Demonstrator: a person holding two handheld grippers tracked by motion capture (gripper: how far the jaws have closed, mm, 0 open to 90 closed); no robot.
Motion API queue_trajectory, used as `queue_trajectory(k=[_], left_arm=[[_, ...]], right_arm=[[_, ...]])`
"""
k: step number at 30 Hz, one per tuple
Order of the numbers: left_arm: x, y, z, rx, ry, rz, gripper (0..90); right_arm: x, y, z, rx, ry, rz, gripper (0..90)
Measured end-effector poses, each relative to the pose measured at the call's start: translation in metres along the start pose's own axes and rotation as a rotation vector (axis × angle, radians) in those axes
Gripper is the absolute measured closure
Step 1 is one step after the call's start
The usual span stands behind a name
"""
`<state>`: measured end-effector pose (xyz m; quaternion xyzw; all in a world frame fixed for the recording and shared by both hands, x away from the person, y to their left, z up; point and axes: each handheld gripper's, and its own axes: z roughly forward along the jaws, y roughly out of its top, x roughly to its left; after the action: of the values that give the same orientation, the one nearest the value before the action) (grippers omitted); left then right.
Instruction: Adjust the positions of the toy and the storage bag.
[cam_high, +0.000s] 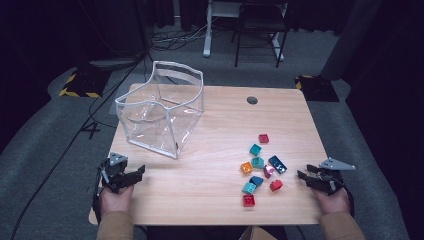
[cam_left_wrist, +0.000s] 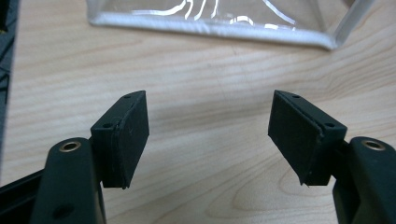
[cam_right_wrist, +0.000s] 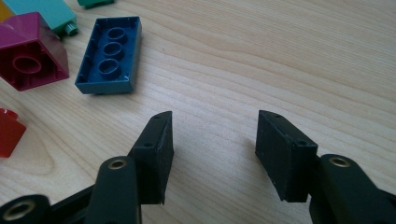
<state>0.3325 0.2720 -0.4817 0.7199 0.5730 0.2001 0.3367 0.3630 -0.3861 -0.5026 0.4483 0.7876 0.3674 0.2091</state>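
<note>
At the near edge of the pale wooden table (cam_high: 210, 200), a person's two hands rest with a black two-jaw gripper in each. The left gripper (cam_high: 131, 176), at about 8 o'clock on the tabletop, has its jaws spread wide over bare wood, nothing between them. The right gripper (cam_high: 306, 179), at about 4 o'clock, is likewise parted and empty, its tips aimed toward 9 o'clock at a loose scatter of small plastic building bricks just beside it. Nearest the right gripper lie a red brick (cam_high: 276, 185) and a dark blue rectangular brick (cam_high: 277, 164), the latter upside down in the right gripper view (cam_right_wrist: 110, 56), next to a magenta brick (cam_right_wrist: 31, 51). Farther out, at 11 o'clock, well apart from the bricks, stands an open clear plastic pouch with white-trimmed edges (cam_high: 162, 107), its lower seam (cam_left_wrist: 210, 29) visible ahead of the left gripper.
</note>
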Motion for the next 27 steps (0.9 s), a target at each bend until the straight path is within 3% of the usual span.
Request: queue_trajectory(k=[6,8,12,16,21,24,25,27], left_arm=[[-0.004,0.016,-0.019,-0.03,-0.03,0.011,28.5],[-0.008,0.026,-0.028,-0.067,-0.035,0.026,28.5],[-0.007,0.035,-0.034,-0.093,-0.014,0.042,28.1],[0.005,0.046,-0.042,-0.133,0.0,0.02,27.9],[0.017,0.061,-0.044,-0.161,0.024,0.025,27.8],[0.028,0.074,-0.04,-0.17,0.006,0.032,32.6],[0.034,0.081,-0.038,-0.192,-0.03,0.026,34.5],[0.037,0.084,-0.037,-0.207,-0.045,0.026,37.1]], right_arm=[[0.001,-0.002,-0.002,-0.002,0.002,-0.001,48.8],[0.002,-0.002,-0.003,-0.002,0.003,-0.002,48.9],[0.004,-0.003,-0.004,-0.001,0.008,-0.007,48.8],[0.005,-0.003,-0.003,-0.001,0.017,-0.012,48.6],[0.005,-0.003,-0.003,0.0,0.016,-0.012,48.2],[0.005,-0.003,-0.003,-0.002,0.016,-0.012,48.0],[0.006,-0.002,-0.003,-0.001,0.016,-0.011,48.1],[0.006,-0.002,-0.003,-0.001,0.015,-0.012,48.0]])
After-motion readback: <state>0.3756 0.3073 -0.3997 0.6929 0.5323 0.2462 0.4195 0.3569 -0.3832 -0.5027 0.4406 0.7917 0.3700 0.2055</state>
